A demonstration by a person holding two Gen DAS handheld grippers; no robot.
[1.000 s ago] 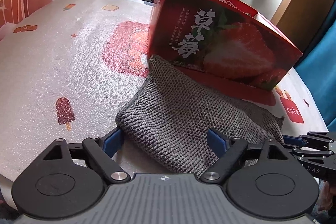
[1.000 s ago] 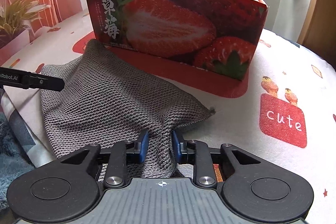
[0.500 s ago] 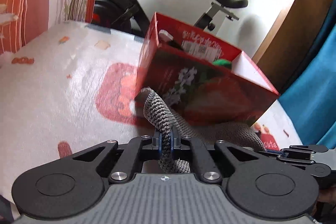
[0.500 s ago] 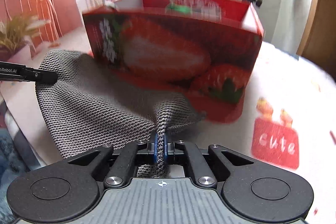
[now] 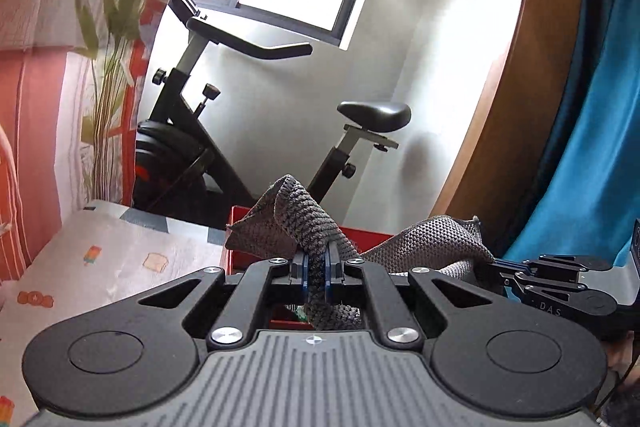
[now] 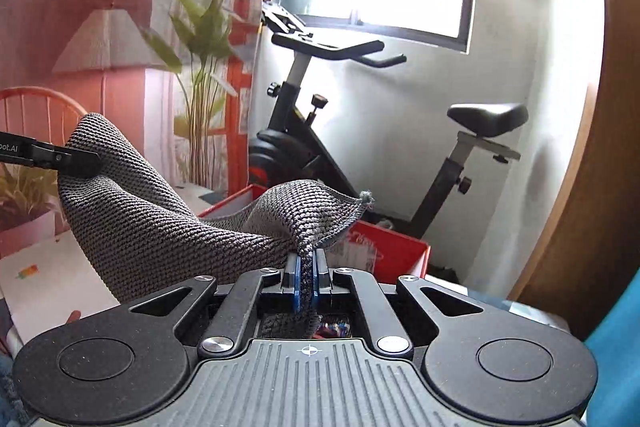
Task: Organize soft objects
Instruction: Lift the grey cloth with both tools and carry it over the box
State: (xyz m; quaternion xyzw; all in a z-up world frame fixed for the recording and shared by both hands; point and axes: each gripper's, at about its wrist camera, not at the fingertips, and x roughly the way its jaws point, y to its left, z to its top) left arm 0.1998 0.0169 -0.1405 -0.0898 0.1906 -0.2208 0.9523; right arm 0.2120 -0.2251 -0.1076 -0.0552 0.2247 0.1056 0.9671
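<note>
A grey knitted cloth (image 5: 304,223) hangs in the air, held at two corners. My left gripper (image 5: 316,267) is shut on one bunched corner of it. My right gripper (image 6: 306,277) is shut on the other corner of the grey cloth (image 6: 160,223), which sags between the two. In the left wrist view the right gripper (image 5: 504,267) shows at the right edge, pinching its corner. In the right wrist view the left gripper (image 6: 64,159) reaches in from the left. Behind and below the cloth stands the red strawberry box (image 6: 392,247), its rim (image 5: 360,237) partly hidden by the cloth.
The table has a white cloth (image 5: 120,259) printed with small pictures. An exercise bike (image 5: 192,147) stands behind the table by the window wall. A blue curtain (image 5: 592,147) hangs at the right, and a wooden panel (image 6: 592,187) stands beside it.
Both grippers closed on the grey cloth's near corners and lifted it off the table. The views tilted up, so the box sank low and the bike and window came into sight.
</note>
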